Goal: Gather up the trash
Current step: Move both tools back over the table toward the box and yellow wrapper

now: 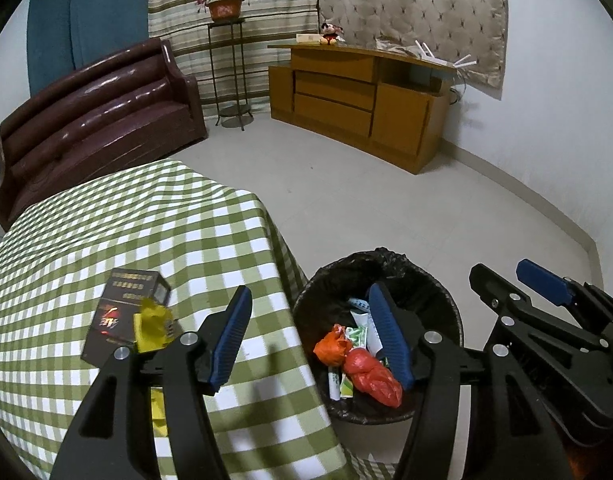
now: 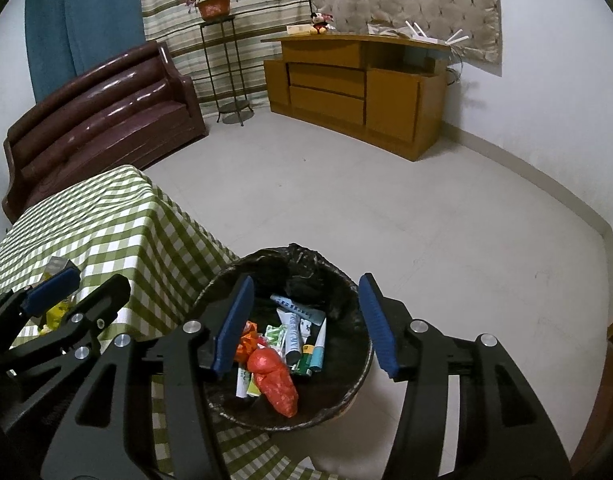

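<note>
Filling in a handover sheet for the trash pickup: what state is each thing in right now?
Trash bin: lined with a black bag, holding wrappers and red bags.
Dark box: lying on the checked table, not binned.
Yellow wrapper: crumpled, against the box.
Left claw: open, empty.
Right claw: open, empty, over the bin.

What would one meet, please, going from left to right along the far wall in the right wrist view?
Blue curtain → potted plant on its stand → plush toy → white router on the wooden cabinet.
</note>
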`<action>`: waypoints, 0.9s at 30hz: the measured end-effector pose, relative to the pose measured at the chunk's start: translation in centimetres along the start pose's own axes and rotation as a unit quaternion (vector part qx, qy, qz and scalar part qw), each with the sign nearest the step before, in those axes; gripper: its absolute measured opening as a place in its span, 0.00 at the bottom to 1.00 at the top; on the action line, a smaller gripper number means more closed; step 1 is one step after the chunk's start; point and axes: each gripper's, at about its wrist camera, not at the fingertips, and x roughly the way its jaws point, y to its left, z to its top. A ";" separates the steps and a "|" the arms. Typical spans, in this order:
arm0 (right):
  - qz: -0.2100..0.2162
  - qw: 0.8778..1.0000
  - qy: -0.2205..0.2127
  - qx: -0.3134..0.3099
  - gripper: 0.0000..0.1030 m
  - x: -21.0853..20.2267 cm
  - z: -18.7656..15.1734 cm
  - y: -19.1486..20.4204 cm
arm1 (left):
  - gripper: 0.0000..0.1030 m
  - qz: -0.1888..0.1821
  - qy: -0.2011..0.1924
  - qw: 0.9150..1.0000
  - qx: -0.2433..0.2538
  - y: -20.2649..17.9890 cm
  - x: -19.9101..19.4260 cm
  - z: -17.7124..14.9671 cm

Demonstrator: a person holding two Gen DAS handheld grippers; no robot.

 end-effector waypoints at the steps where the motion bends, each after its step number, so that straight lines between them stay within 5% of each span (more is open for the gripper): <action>1: 0.001 1.000 0.000 -0.002 0.52 -0.2 0.0 0.2 | 0.58 0.001 -0.002 1.000 -0.003 0.3 -0.3 0.0; 27: 0.083 0.991 0.022 -0.102 0.52 -1.9 -2.4 13.8 | 0.66 0.109 -0.002 0.989 -0.096 16.1 -7.0 -6.1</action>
